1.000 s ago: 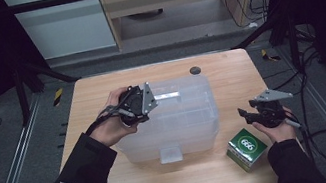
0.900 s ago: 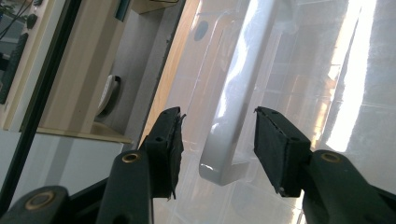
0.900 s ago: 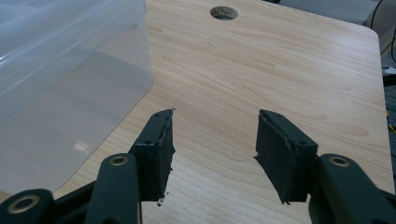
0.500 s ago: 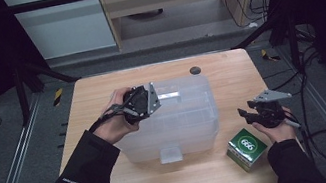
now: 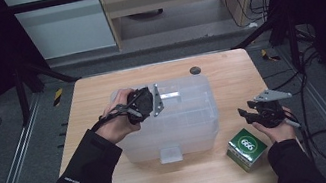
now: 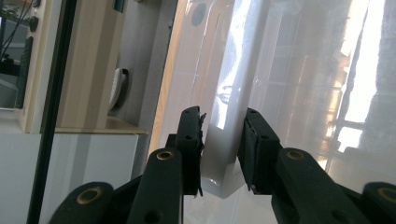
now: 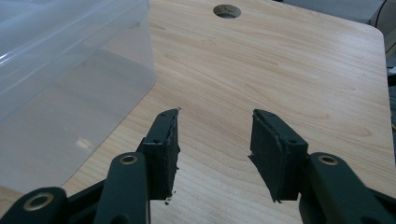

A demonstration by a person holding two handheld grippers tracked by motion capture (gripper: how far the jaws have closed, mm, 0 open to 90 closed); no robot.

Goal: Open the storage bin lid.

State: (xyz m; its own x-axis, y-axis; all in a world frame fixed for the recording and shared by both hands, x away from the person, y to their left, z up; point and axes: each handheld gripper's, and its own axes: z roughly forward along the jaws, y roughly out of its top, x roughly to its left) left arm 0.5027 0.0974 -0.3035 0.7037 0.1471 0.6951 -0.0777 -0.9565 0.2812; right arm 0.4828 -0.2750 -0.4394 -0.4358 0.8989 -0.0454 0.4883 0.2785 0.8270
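box: translucent lidded plastic storage box [image 5: 176, 119] mid-table | left gripper [image 6: 222, 149]: jaws just closing around the box's white latch tab [image 6: 224, 154], gap visible at one pad | right gripper [image 7: 215, 154]: spread, empty, right of box | risk: we judge the tab may slip from a shallow, off-centre bite

A clear plastic storage box [image 5: 176, 119] is sitting upright in the middle of the wooden bench [image 5: 100, 92], with its lid [image 5: 187, 98] on. Its walls are letting the wood show through. A latch tab [image 5: 170, 153] is hanging down over its near side. A second tab [image 6: 224, 158], white and glossy, is standing out from the far left end and lying between the two black pads of the left tool [image 6: 223, 149].
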